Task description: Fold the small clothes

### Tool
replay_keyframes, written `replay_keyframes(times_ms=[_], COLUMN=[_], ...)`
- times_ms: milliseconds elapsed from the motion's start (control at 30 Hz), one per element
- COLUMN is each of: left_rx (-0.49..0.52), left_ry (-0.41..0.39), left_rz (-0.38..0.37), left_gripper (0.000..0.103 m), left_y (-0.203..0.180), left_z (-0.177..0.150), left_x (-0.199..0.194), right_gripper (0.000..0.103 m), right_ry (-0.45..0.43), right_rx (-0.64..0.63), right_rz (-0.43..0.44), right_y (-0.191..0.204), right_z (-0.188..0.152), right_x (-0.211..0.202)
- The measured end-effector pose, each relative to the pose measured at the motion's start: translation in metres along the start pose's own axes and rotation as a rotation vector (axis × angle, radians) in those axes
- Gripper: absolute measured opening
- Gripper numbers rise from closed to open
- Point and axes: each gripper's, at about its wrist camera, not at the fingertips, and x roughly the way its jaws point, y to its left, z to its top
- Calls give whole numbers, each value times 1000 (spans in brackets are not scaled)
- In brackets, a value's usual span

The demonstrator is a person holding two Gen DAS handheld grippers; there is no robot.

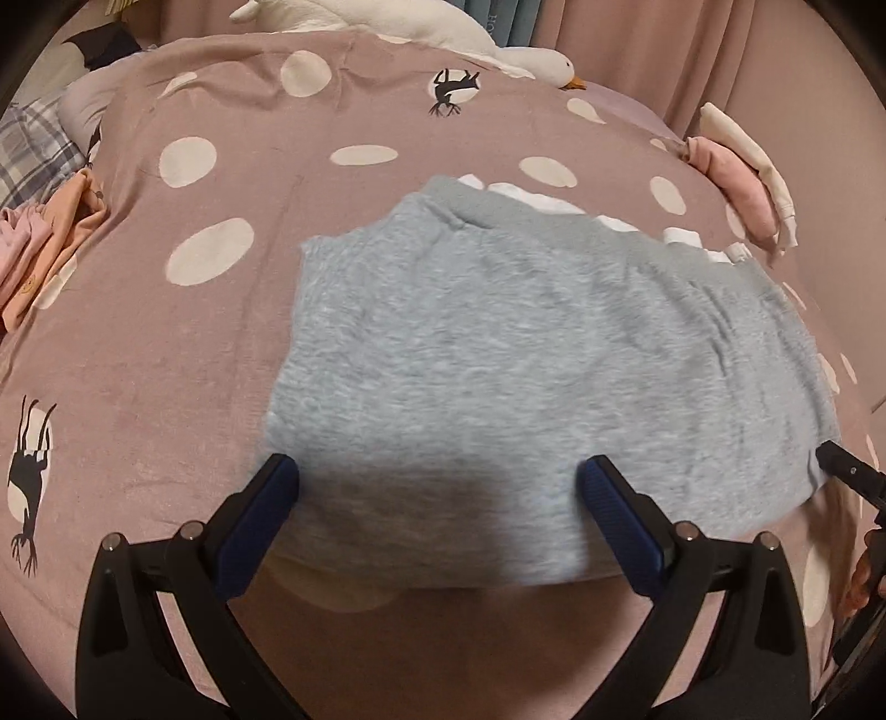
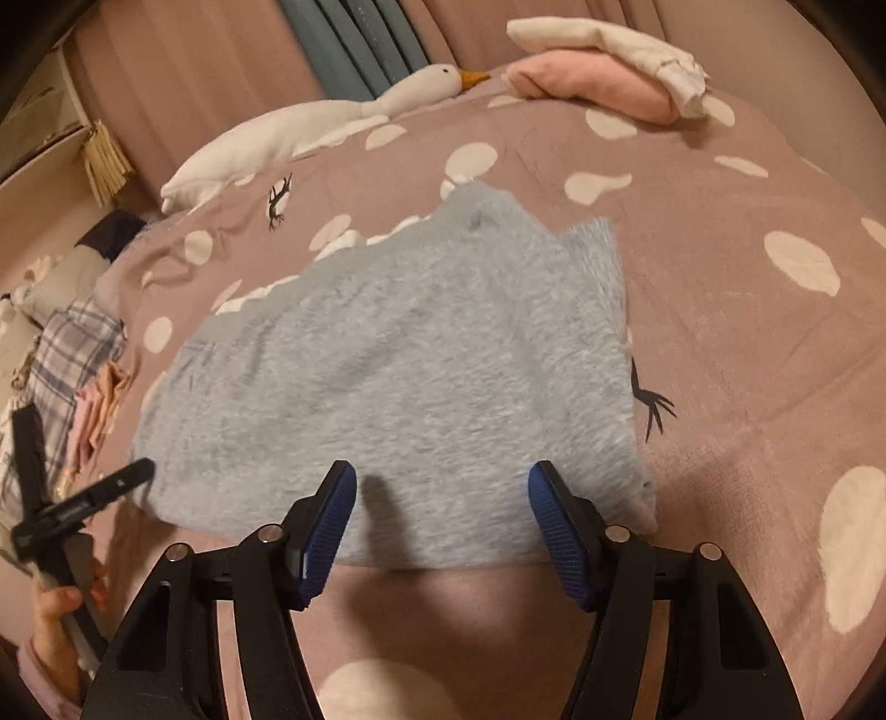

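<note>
My left gripper (image 1: pixel 437 493) and right gripper (image 2: pixel 440 501), jaws apart, hover over the unlabelled grey garment (image 1: pixel 498 360) ahead.

A fuzzy grey knitted garment (image 1: pixel 515 354) lay spread flat on a mauve bedspread with white dots and black bird prints (image 1: pixel 183 343). The left gripper (image 1: pixel 437 482) hovered over its near hem, blue-padded jaws wide apart with nothing pinched between them. A folded pink and cream clothes pile (image 1: pixel 742 183) sat far right, a white plush goose (image 1: pixel 443 27) behind.
</note>
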Motion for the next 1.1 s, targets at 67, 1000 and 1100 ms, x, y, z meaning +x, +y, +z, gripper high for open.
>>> replay_keyframes(times_ms=[67,1000,1100], left_rx=[-23,-65,-24], left_ry=[8,-52,-29], left_rz=[-6,-132,-140], left_gripper=[102,102,102], left_y=[7,4,-7], left_z=[1,9,10], left_x=[0,-44,-26], right_gripper=[55,58,58], right_ry=[7,-113,-99], right_rx=[-11,-30,-72], right_rz=[-23,-71,-32], right_y=[-3,-2,11], right_z=[0,45,63], right_x=[-1,-52,-29])
